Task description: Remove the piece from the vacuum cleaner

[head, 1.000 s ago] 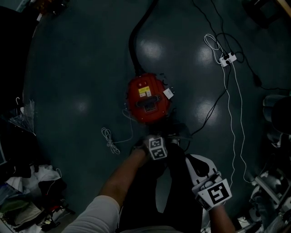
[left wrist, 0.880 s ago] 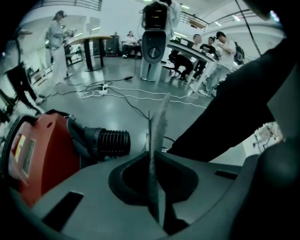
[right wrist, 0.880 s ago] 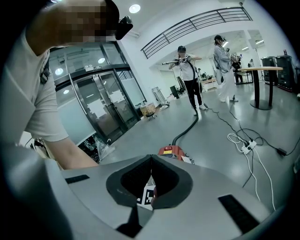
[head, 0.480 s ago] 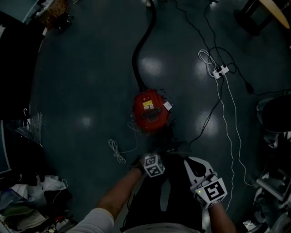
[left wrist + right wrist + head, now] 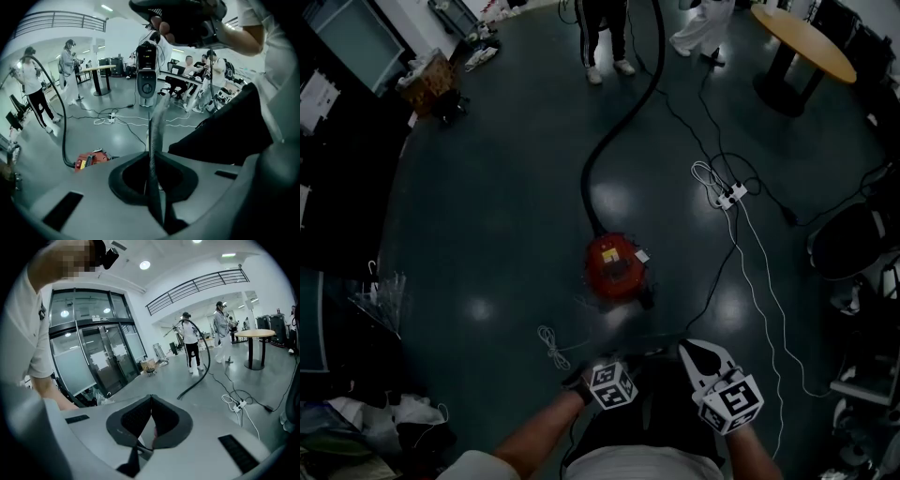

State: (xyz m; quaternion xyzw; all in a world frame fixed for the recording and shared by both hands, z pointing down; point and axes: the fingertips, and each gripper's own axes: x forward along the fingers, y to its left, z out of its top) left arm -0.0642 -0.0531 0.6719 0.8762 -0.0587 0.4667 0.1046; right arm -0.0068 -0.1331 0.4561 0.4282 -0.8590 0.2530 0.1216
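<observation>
Farther off now, the vacuum cleaner (image 5: pixel 615 267) sits well ahead, in line with the left gripper (image 5: pixel 154 140). Its jaws and those of the right gripper (image 5: pixel 151 401) are pressed together, empty.

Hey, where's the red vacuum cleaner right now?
In the head view the red vacuum cleaner sits on the floor near the centre, its black hose running away toward the top, with a white power strip to its right.

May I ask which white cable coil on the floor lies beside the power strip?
The farther coil, right of the black hose; the other coil lies alone, much nearer, left of the red vacuum cleaner.
</observation>
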